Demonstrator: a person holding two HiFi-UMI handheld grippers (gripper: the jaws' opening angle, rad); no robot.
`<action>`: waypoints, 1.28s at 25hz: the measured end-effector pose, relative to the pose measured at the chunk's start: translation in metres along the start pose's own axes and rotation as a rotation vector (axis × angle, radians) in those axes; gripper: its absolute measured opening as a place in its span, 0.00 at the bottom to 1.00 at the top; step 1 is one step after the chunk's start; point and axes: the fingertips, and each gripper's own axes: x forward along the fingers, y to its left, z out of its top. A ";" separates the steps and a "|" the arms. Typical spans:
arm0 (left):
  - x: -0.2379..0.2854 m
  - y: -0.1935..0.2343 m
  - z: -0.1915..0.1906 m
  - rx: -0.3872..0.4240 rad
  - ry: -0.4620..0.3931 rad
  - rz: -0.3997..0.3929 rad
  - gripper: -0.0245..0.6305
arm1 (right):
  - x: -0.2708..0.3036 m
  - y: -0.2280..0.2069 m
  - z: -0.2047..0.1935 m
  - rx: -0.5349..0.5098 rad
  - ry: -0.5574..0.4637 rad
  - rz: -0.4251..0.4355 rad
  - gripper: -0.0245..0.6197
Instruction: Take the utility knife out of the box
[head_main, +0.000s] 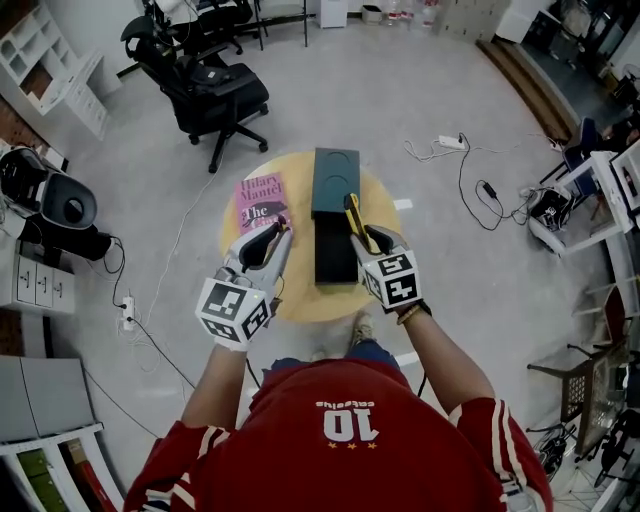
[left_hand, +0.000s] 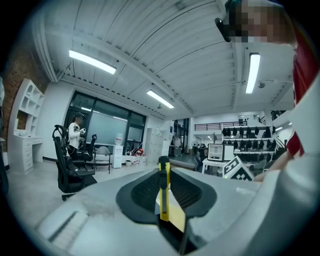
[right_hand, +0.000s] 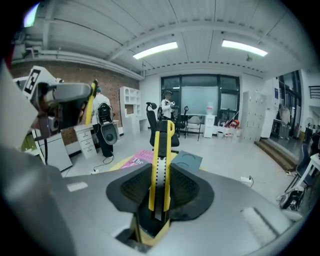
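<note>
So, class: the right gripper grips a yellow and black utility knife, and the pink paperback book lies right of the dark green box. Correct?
No: the head view shows the pink paperback book lying left of the dark green box. The right gripper does grip the yellow and black utility knife.

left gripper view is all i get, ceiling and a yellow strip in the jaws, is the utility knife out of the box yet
Observer: Yes. The right gripper is shut on the yellow utility knife, held in the air above the table.
Operator: where's the box
Observer: The dark box lies on the round table with its lid off and lying just beyond it.
Operator: anything near my left gripper
Observer: A pink book lies on the table beside the box. The left gripper, shut on your yellow strip, hangs over the book's near edge.
</note>
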 end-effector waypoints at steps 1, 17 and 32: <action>-0.001 -0.002 0.003 0.004 -0.004 -0.004 0.15 | -0.010 0.001 0.011 0.004 -0.034 -0.001 0.21; -0.028 -0.019 0.050 0.045 -0.100 -0.024 0.15 | -0.150 0.010 0.121 0.035 -0.462 -0.076 0.21; -0.046 -0.014 0.071 0.059 -0.148 0.014 0.15 | -0.183 0.006 0.138 0.048 -0.577 -0.193 0.21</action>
